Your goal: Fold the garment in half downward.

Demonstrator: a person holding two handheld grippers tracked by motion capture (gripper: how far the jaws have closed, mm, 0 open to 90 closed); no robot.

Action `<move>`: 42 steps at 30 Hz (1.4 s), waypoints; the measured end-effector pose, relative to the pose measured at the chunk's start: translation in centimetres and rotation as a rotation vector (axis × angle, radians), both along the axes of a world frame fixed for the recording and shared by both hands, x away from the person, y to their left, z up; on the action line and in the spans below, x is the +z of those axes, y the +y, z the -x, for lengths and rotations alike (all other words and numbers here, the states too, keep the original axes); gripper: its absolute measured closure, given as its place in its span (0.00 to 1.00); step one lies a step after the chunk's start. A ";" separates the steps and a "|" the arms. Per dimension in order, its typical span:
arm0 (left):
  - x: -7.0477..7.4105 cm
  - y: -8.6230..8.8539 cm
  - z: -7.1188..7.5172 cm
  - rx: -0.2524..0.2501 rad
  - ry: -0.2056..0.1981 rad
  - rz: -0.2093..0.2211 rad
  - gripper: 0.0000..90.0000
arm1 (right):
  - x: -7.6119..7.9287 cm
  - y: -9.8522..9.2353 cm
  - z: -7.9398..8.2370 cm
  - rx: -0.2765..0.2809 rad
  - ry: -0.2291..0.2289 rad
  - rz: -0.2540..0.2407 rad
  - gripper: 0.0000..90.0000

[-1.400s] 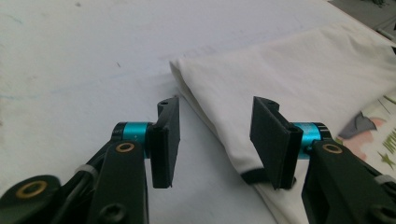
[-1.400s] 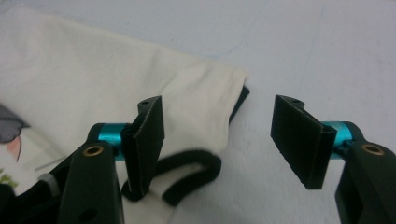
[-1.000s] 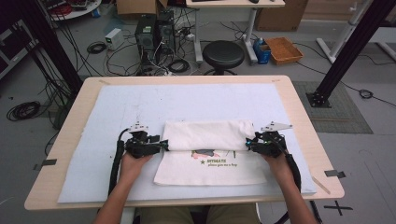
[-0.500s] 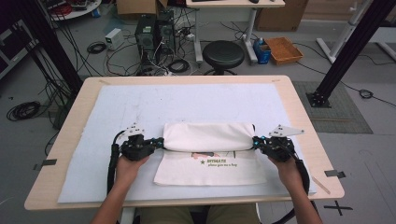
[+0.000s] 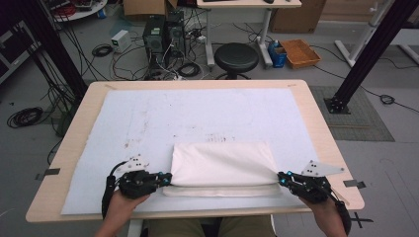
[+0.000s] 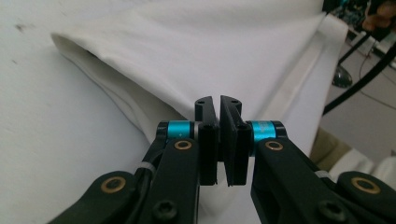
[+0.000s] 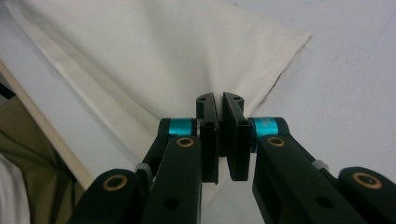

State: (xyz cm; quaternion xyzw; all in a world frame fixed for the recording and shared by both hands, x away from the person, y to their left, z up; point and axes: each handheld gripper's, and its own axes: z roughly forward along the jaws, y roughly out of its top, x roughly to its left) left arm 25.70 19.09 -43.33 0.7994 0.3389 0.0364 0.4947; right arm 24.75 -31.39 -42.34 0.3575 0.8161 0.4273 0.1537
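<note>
Both claws, left [image 5: 167, 178] and right [image 5: 281, 178], clamp tight on the cloth's [image 5: 222, 163] near corners, keeping the fold taut along the mat's [image 5: 148, 118] near edge.

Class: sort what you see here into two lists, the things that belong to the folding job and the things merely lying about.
In the job:
white cloth
left gripper, shut on its near left corner
right gripper, shut on its near right corner
white mat

Lying about:
black stool
orange tray
computer towers
</note>
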 end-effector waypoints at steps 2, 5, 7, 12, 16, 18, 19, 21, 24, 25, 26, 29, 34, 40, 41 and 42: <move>-0.3 -0.1 0.6 -0.014 0.011 -0.019 0.95 | -0.1 -0.1 0.5 0.006 0.016 0.003 0.95; -0.6 0.1 1.1 -0.022 0.028 -0.043 0.95 | -0.2 -0.1 1.4 0.014 0.036 0.034 0.95; -0.9 0.3 1.2 -0.026 0.045 -0.057 0.95 | -0.7 -0.1 1.7 0.026 0.076 0.065 0.95; -0.1 0.2 0.5 0.018 0.025 -0.041 0.69 | -0.9 -0.5 1.4 -0.003 0.083 0.010 0.64; 1.7 0.4 -1.1 0.129 -0.074 -0.028 0.48 | 0.2 -0.8 0.4 -0.085 0.014 -0.066 0.44; 2.5 0.3 -2.5 0.173 -0.094 -0.013 0.45 | 0.6 -0.7 -0.6 -0.138 0.000 -0.080 0.41; 2.8 0.2 -3.3 0.190 -0.102 -0.011 0.45 | 0.8 -0.5 -1.2 -0.159 -0.009 -0.077 0.41; 3.0 -0.2 -5.2 0.222 -0.106 -0.011 0.44 | 1.0 0.0 -2.9 -0.195 -0.004 -0.070 0.41; 2.4 -0.9 -8.4 0.282 -0.071 -0.045 0.42 | 1.2 1.0 -6.1 -0.211 0.008 -0.059 0.40; 2.0 -1.2 -9.5 0.302 -0.054 -0.058 0.42 | 1.1 1.4 -7.2 -0.208 0.016 -0.054 0.40; 1.5 -1.4 -10.4 0.320 -0.026 -0.066 0.42 | 0.9 1.8 -8.4 -0.206 0.030 -0.052 0.40; 0.0 -2.3 -12.1 0.327 0.048 -0.101 0.42 | -0.5 3.0 -11.5 -0.200 0.105 0.002 0.40; -1.2 -3.3 -12.4 0.272 0.013 -0.246 0.46 | -1.9 3.5 -13.3 -0.180 0.172 0.086 0.62; -0.7 -3.4 -12.2 0.249 -0.036 -0.215 0.96 | -1.5 3.8 -13.0 -0.083 0.147 0.111 0.95; -0.6 -3.2 -12.3 0.272 -0.040 -0.183 0.96 | -1.4 3.8 -13.1 -0.095 0.128 0.111 0.96; -0.5 -2.9 -12.5 0.301 -0.047 -0.150 0.96 | -1.3 3.8 -13.3 -0.112 0.113 0.104 0.96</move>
